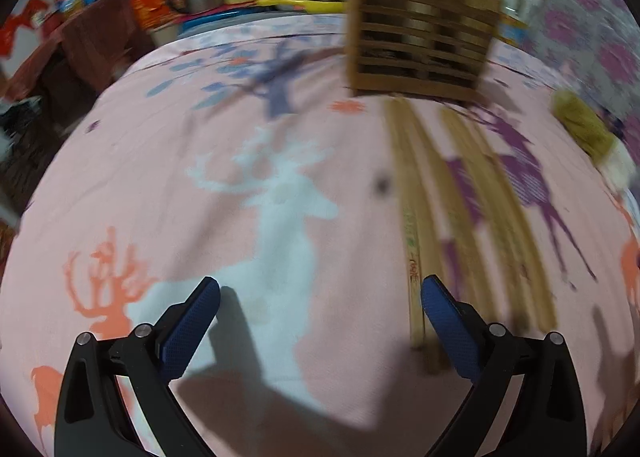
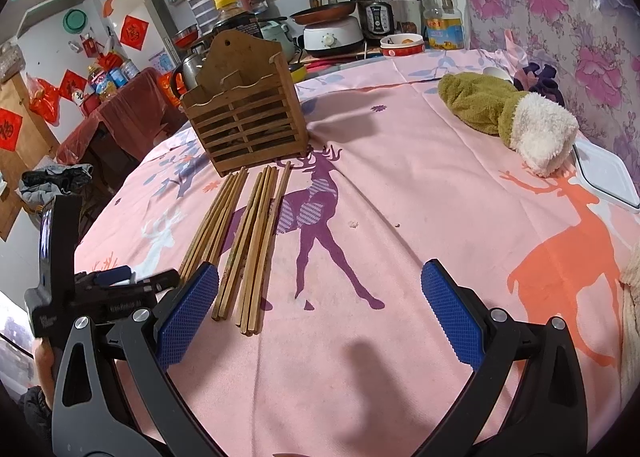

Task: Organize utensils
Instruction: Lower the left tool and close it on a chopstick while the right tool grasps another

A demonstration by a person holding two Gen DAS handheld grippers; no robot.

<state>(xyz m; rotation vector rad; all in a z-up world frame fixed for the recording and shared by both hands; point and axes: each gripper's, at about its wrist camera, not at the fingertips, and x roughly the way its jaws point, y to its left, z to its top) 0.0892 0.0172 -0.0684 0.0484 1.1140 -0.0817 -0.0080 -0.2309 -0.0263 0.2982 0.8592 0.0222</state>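
Several wooden chopsticks (image 2: 244, 241) lie in two loose bundles on the pink deer-print tablecloth (image 2: 400, 193), pointing toward a slatted wooden utensil holder (image 2: 248, 113) that stands upright behind them. In the blurred left wrist view the chopsticks (image 1: 452, 209) run up to the holder (image 1: 420, 29). My left gripper (image 1: 320, 317) is open and empty, its right finger next to the near chopstick ends. It also shows in the right wrist view (image 2: 116, 281), left of the chopsticks. My right gripper (image 2: 320, 309) is open and empty, just right of the chopsticks' near ends.
A green and white plush sock (image 2: 512, 117) lies at the right, next to a white lidded box (image 2: 608, 177). A bowl (image 2: 402, 44), an oil bottle (image 2: 442, 13) and cookers (image 2: 384, 9) stand beyond the far edge. A dark red covered stand (image 2: 120, 113) is at the left.
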